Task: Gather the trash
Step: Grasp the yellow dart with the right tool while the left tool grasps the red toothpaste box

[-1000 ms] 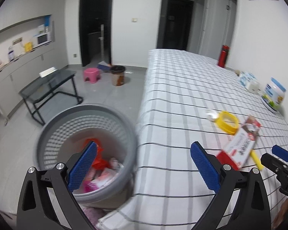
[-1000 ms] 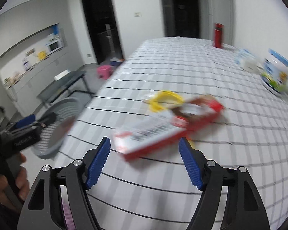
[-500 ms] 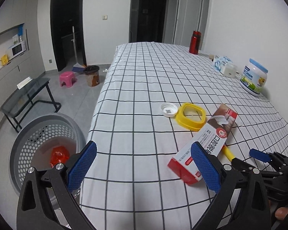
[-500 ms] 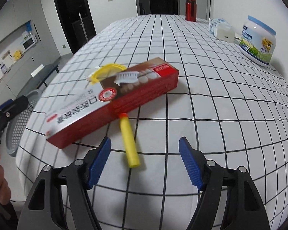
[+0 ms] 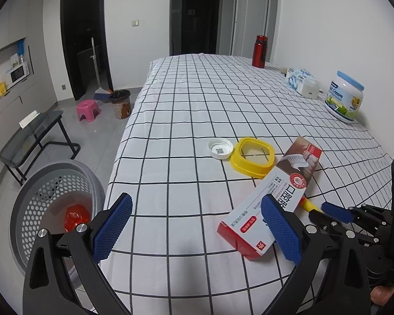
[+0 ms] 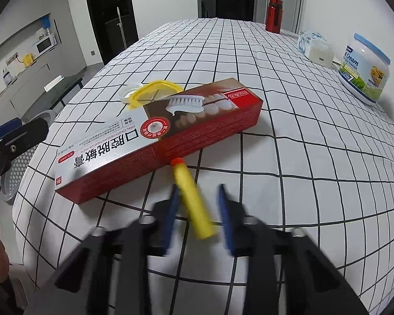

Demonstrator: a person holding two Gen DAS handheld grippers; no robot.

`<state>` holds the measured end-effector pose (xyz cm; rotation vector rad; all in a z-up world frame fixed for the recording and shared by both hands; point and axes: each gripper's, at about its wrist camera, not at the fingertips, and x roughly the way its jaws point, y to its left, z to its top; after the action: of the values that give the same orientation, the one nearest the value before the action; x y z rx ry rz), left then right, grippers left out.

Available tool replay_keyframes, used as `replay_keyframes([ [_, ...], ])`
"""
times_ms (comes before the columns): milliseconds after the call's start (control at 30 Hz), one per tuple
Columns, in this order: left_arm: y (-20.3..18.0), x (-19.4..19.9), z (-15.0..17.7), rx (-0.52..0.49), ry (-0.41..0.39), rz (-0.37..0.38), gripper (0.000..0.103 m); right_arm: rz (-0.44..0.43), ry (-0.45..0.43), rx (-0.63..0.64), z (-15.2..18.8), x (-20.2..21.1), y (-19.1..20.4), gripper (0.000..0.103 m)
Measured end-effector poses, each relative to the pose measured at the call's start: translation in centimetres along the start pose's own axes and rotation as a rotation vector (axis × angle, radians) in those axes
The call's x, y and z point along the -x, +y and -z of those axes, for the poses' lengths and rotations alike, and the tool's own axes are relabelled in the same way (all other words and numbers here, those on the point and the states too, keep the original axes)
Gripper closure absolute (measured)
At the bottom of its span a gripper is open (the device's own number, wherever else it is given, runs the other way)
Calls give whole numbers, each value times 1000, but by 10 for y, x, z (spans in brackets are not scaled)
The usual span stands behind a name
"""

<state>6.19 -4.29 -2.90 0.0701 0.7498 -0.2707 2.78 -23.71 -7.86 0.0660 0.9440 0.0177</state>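
Right tool straddling a yellow foam dart beside the toothpaste box; left tool spread wide at the tabletop's near edge.

Nearest, the right tool [image 6: 198, 216] is blurred, its blue fingers partly drawn in on either side of the yellow foam dart [image 6: 193, 200]; whether they grip it I cannot tell. The dart's orange tip touches the red toothpaste box [image 6: 157, 137], which lies across the way ahead. The left tool [image 5: 197, 228] is released, empty, above the checked tabletop [image 5: 210, 99]. Beyond the box lie a yellow lid [image 5: 253, 156] and white cap [image 5: 220, 148]. The grey basket [image 5: 50, 207] stands on the floor, left. Farther off: cream jar [image 6: 364, 74], red flask [image 6: 274, 14].
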Motion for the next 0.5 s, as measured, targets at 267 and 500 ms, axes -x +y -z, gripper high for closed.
replay_keyframes([
  [267, -19, -7, -1, -40, 6, 42, 6, -68, -17, -108, 8, 12, -31, 91],
  [500, -36, -17, -2, -74, 25, 88, 6, -96, -64, -191, 16, 29, -64, 91],
])
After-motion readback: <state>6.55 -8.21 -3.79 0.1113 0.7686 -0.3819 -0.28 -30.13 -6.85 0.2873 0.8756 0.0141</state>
